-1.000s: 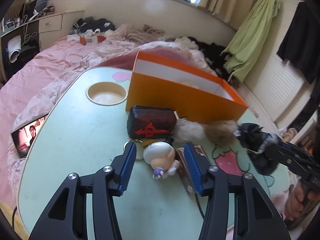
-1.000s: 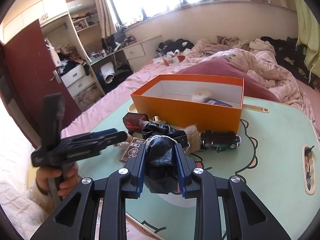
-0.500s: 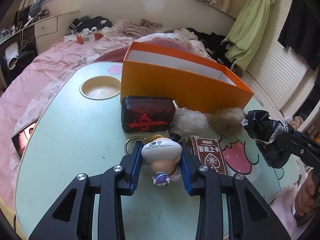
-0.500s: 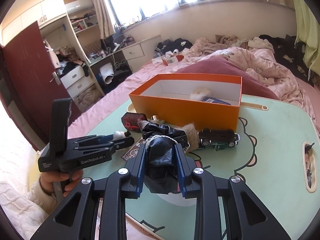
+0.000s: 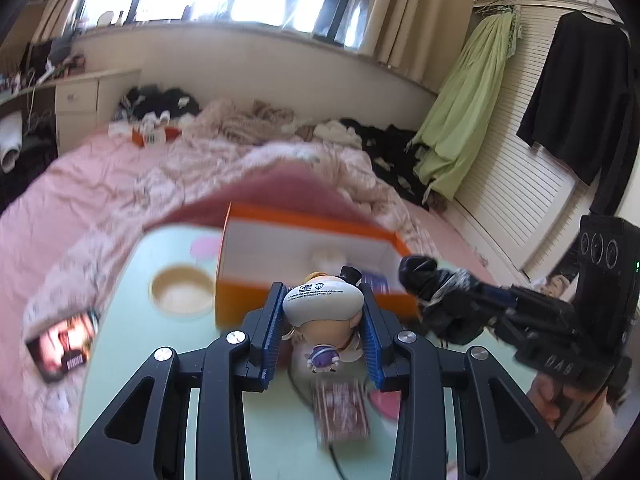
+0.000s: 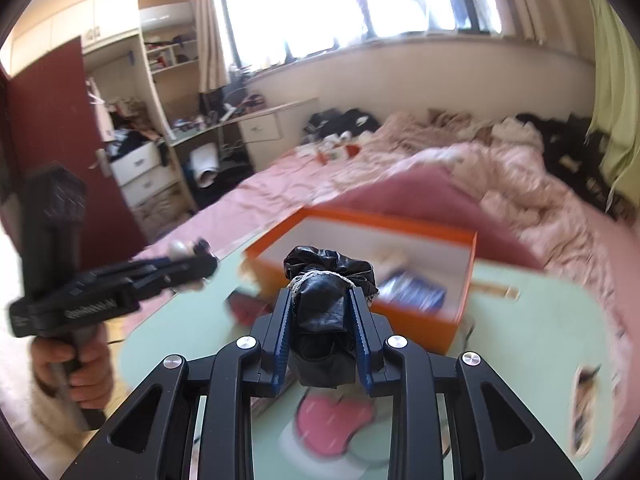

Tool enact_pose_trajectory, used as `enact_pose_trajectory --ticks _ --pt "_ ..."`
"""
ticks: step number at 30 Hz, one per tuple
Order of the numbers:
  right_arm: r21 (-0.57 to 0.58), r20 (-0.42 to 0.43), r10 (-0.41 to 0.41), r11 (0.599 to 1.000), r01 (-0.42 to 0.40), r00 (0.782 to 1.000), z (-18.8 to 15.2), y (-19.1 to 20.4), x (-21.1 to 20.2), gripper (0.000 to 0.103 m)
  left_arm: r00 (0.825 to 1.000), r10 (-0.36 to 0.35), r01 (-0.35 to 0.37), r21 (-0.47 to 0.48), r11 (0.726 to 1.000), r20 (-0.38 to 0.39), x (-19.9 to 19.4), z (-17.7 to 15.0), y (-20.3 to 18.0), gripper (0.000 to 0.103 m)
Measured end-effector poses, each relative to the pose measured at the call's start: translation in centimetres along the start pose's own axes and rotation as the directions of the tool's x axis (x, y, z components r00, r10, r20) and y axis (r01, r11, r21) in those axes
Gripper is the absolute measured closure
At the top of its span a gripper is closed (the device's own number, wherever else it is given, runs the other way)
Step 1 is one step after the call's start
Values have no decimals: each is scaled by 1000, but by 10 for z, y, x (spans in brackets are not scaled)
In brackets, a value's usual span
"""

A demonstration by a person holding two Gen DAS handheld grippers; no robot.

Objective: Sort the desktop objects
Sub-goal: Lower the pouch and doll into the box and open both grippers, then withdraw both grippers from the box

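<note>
The left gripper [image 5: 323, 334] is closed on a small toy figure [image 5: 324, 312], which hangs upside down between the blue pads, its white base turned to the camera. It is held above the pale green worktop [image 5: 132, 320], in front of the orange box [image 5: 240, 304]. The jaws have just been closing, and the figure is pressed between them.

The right gripper [image 6: 323, 334] is closed on a black pouch [image 6: 322, 312], tied at the neck with a pale cord; the gathered top stands out above the pads. It is also held in the air, near the open side of the orange box. Inside the box lie a blue packet [image 6: 412, 292] and something pale that is too blurred to tell.

On the worktop under the left gripper lies a brown card pack [image 5: 340, 408]. A round cup hollow [image 5: 182, 294] is left of the box, and a phone [image 5: 60, 344] rests at the left edge.
</note>
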State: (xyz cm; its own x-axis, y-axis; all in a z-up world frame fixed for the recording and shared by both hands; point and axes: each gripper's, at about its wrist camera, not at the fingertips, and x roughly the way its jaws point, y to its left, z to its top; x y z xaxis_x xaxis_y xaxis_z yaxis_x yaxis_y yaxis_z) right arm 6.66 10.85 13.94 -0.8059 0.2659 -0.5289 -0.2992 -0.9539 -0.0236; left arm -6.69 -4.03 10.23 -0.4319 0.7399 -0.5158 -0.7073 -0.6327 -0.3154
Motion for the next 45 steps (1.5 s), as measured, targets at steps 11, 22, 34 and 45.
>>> enact_pose_trajectory --ticks 11,22,34,45 --pt "13 -74 -135 991 136 988 14 -35 76 69 972 119 -122 -3 993 -204 110 34 4 64" --pt "-9 -23 -133 991 133 991 0 -17 37 19 994 105 -107 -34 994 -38 35 4 8 23" --pt "-14 -281 -28 1000 25 959 -82 1 17 14 967 221 -207 117 971 -123 0 -99 -9 22" --pt "-78 -364 -140 990 120 921 -105 6 35 0 968 248 -237 204 950 -28 15 -136 -18 12"
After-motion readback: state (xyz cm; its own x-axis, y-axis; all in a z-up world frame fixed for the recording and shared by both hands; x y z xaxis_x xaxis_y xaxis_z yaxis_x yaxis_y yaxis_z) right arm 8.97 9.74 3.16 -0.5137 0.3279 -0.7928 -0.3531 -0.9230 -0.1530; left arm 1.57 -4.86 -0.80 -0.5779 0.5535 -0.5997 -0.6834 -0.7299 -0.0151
